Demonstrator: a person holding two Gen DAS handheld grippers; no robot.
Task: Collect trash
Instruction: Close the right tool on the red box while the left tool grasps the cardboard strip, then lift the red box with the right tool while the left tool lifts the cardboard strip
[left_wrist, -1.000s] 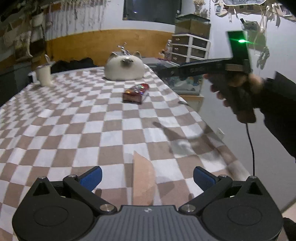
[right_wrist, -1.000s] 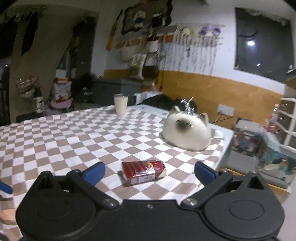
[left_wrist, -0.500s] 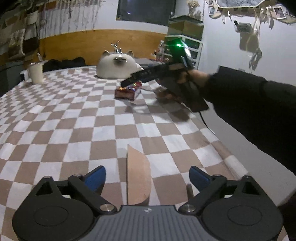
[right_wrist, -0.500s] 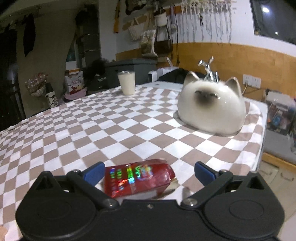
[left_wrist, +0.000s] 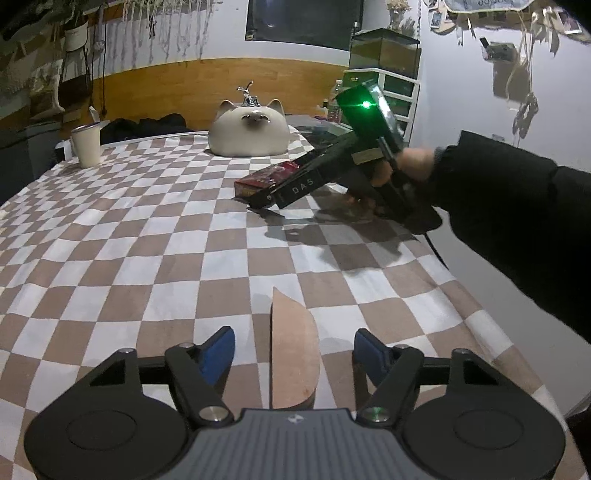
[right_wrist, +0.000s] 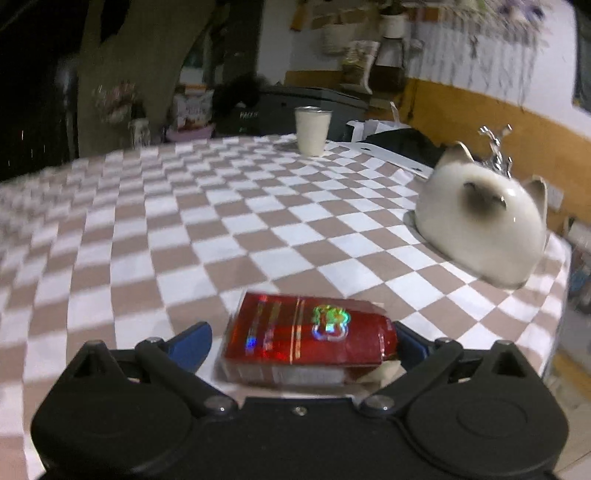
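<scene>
A red shiny packet (right_wrist: 310, 339) lies on the checkered tablecloth (right_wrist: 221, 236). My right gripper (right_wrist: 301, 345) is low over the cloth with the packet between its blue fingers (right_wrist: 192, 343); its jaws are closing and a gap still shows on the left side. The left wrist view shows the same packet (left_wrist: 266, 177) behind the right gripper (left_wrist: 269, 195), held by a hand in a black sleeve (left_wrist: 498, 206). A flat tan half-round piece (left_wrist: 291, 354) stands on edge between the fingers of my left gripper (left_wrist: 293, 354). Those jaws are closing too, with the pads apart from the piece.
A white cat-shaped ceramic pot (left_wrist: 248, 129) (right_wrist: 480, 225) sits beyond the packet, near the far table edge. A cream cup (left_wrist: 86, 144) (right_wrist: 312, 129) stands at the far corner. The table's right edge (left_wrist: 491, 325) drops off close to the left gripper.
My right gripper has come forward and down until the red packet lies between its fingers. The left gripper's fingers have drawn closer around the tan piece, without shifting place.
</scene>
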